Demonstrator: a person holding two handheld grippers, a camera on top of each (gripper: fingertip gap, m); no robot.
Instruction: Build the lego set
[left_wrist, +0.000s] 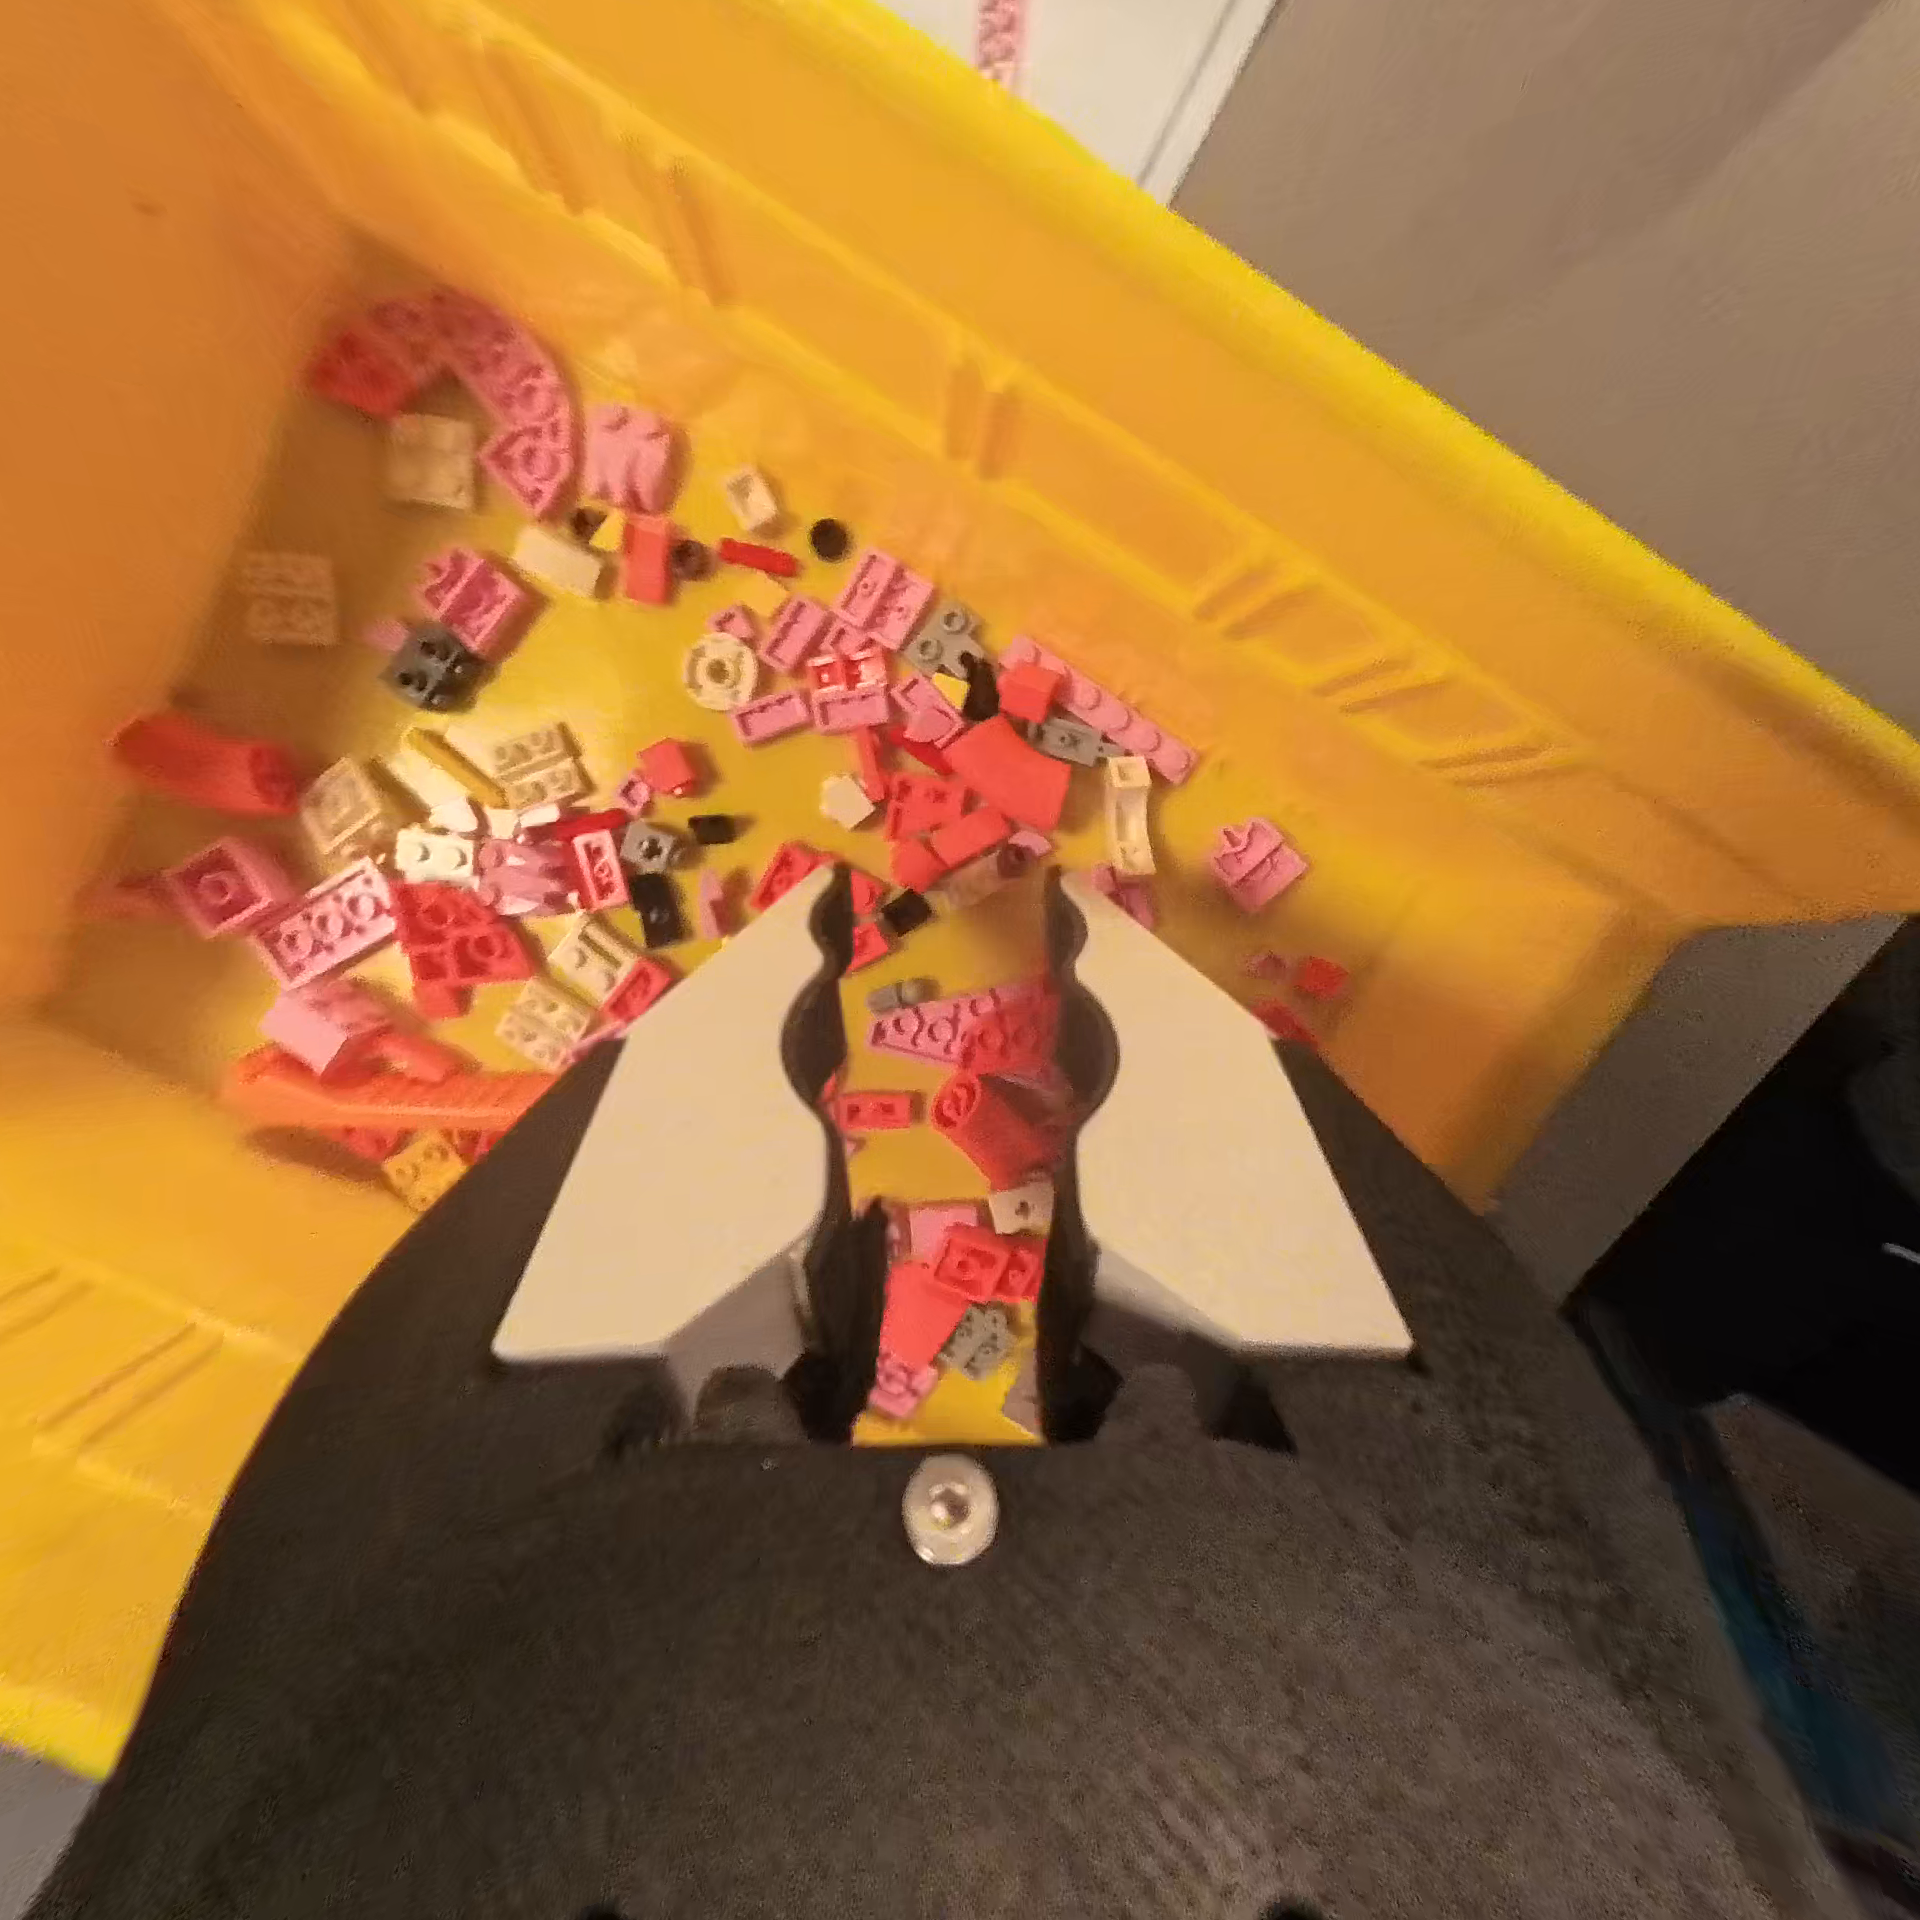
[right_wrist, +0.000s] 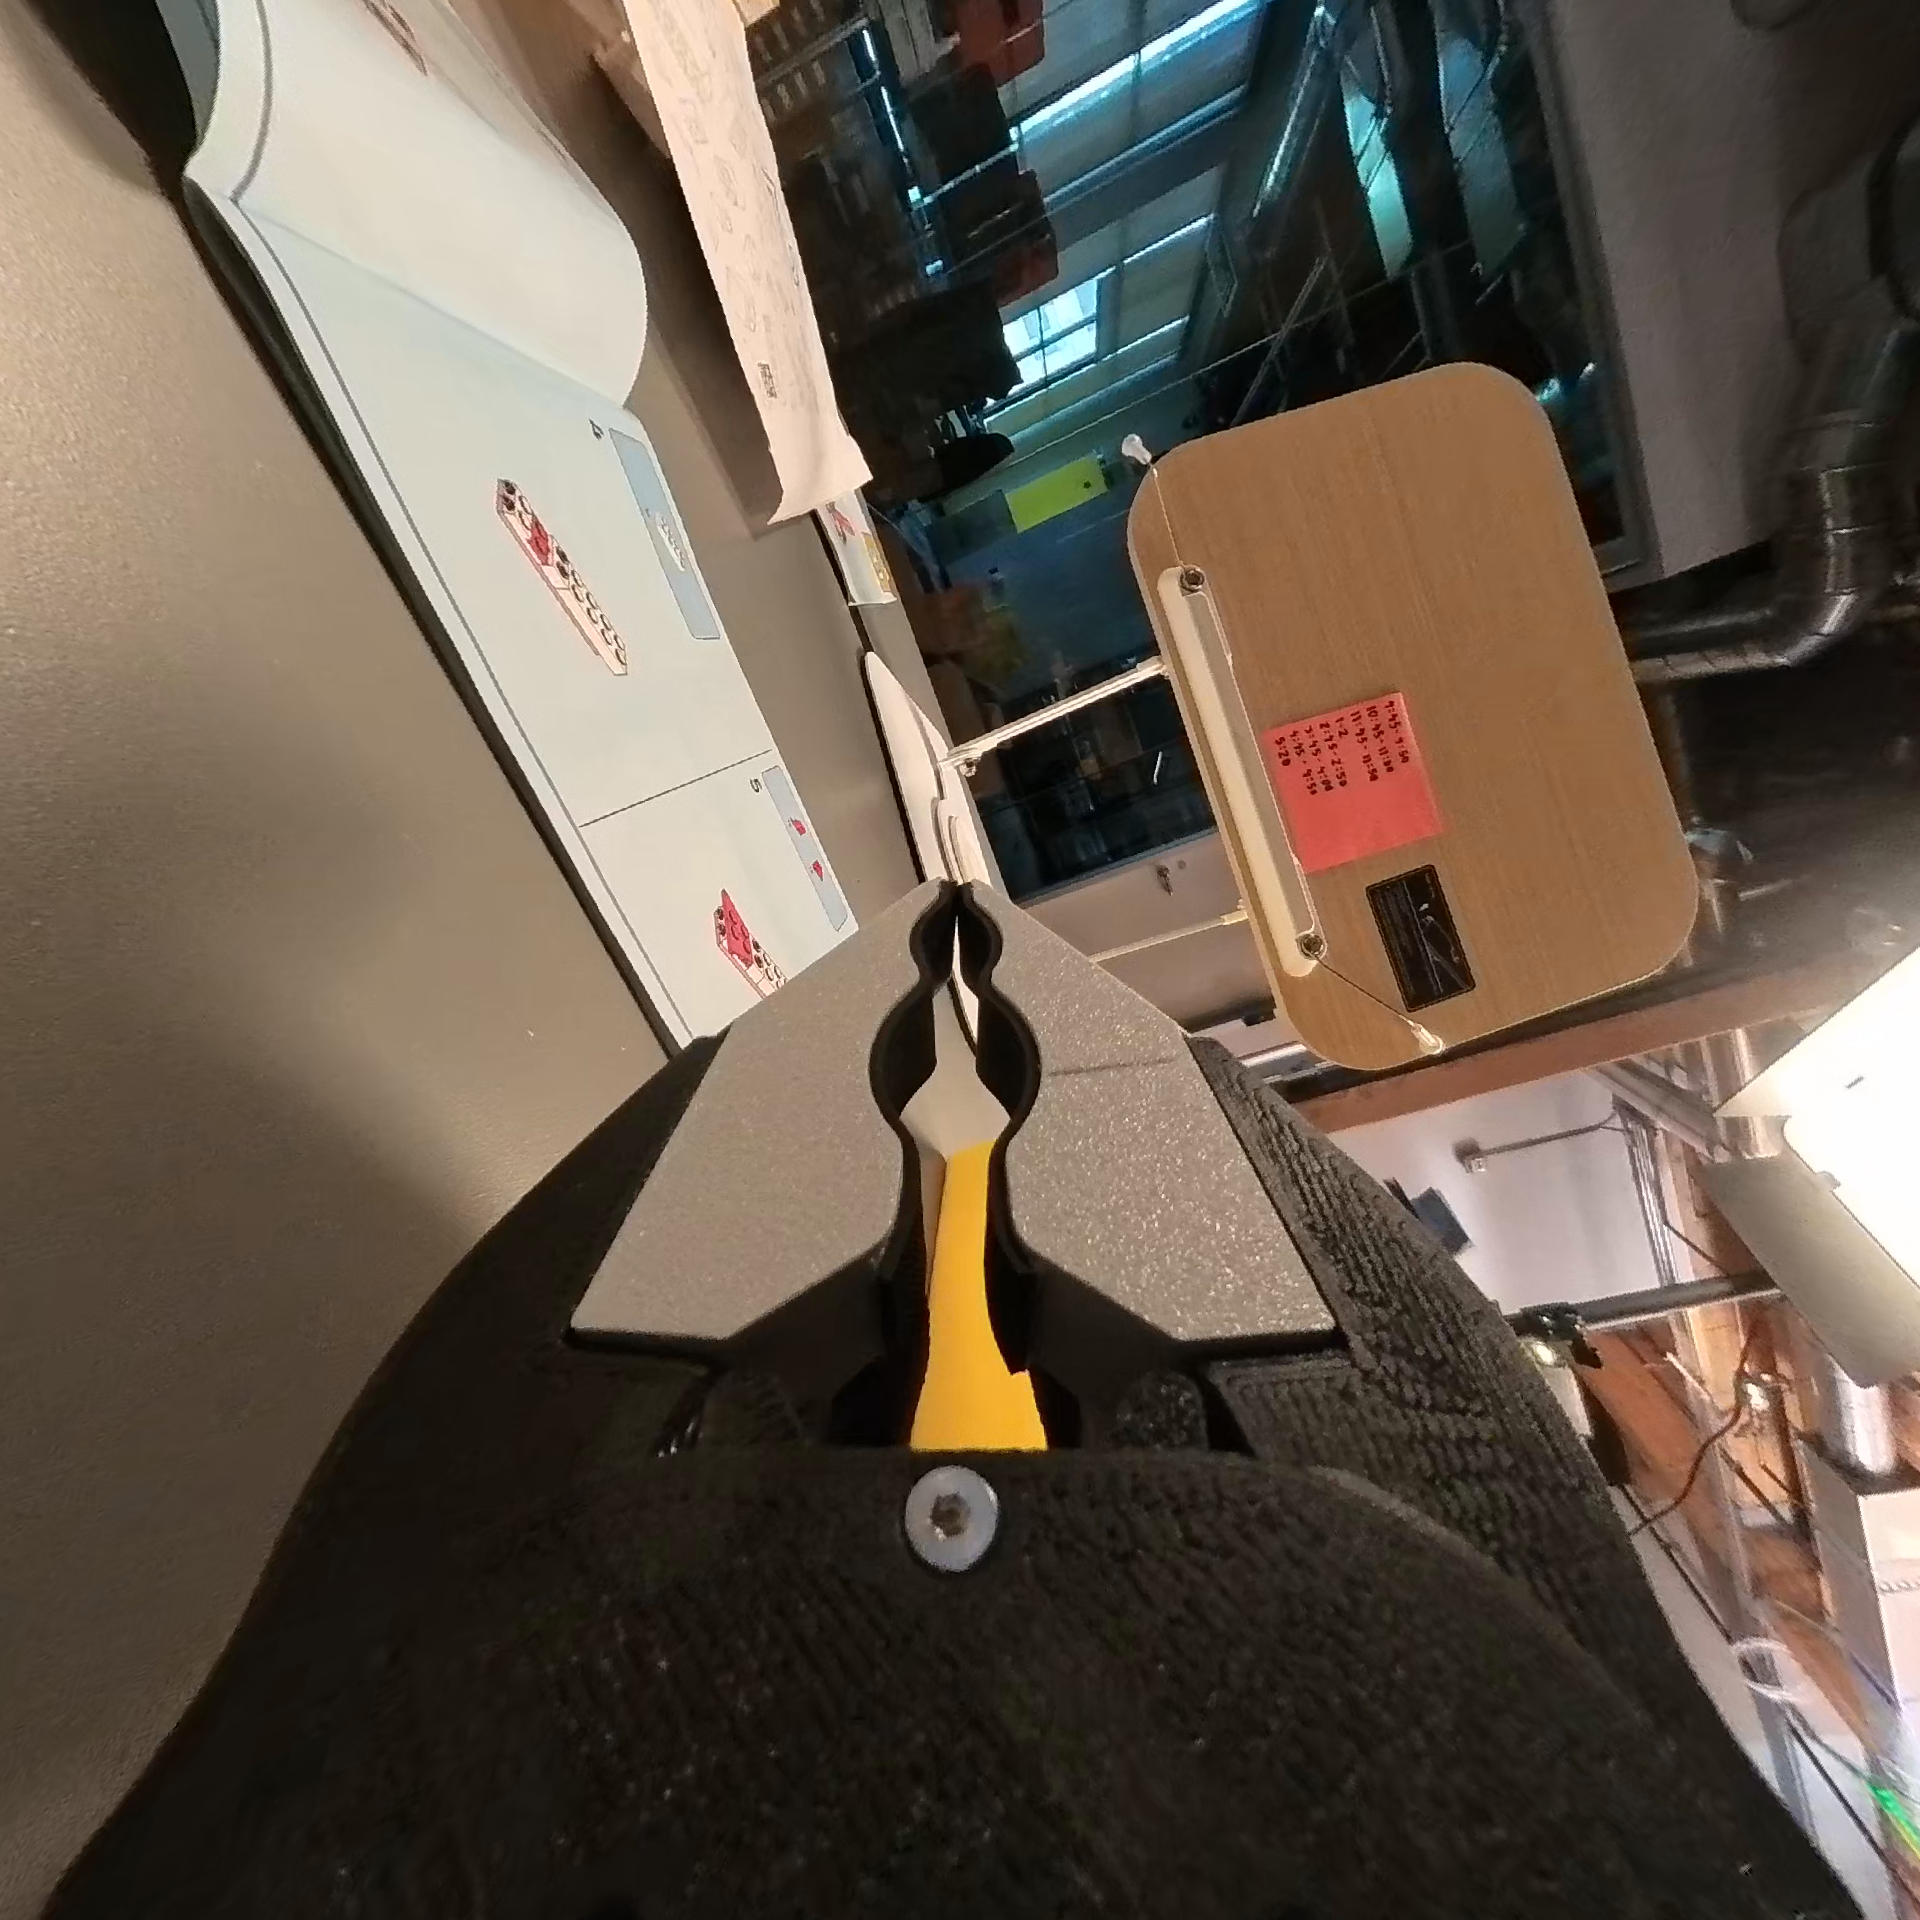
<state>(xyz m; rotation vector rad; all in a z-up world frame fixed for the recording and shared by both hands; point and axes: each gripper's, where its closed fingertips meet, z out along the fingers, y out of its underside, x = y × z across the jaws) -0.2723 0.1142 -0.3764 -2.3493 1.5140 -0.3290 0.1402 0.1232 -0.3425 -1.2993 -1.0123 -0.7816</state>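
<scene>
The left hand-held gripper hangs over a yellow plastic bin with ribbed walls, its two white fingers spread apart with nothing pressed between them. Through the gap the bin's floor shows, scattered with small toy building bricks in pink, red, cream, grey and black. Just beyond the fingertips lie a small black brick and a cluster of red sloped bricks; between the fingers, lower in the view, sit a pink studded plate and a red round-studded brick, neither touched by the pads as far as the blurred view shows. A curved pink studded piece lies in the bin's far corner, and an orange long flat tool lies near the left side. The right hand-held gripper has its grey fingers clenched tip to tip, bare at the tips, held above a grey counter. An open white instruction booklet with brick drawings lies on the counter to its left. Beyond the tips stands a wooden rounded panel with a red sticky note, and a white flat base rests on the counter just ahead.
</scene>
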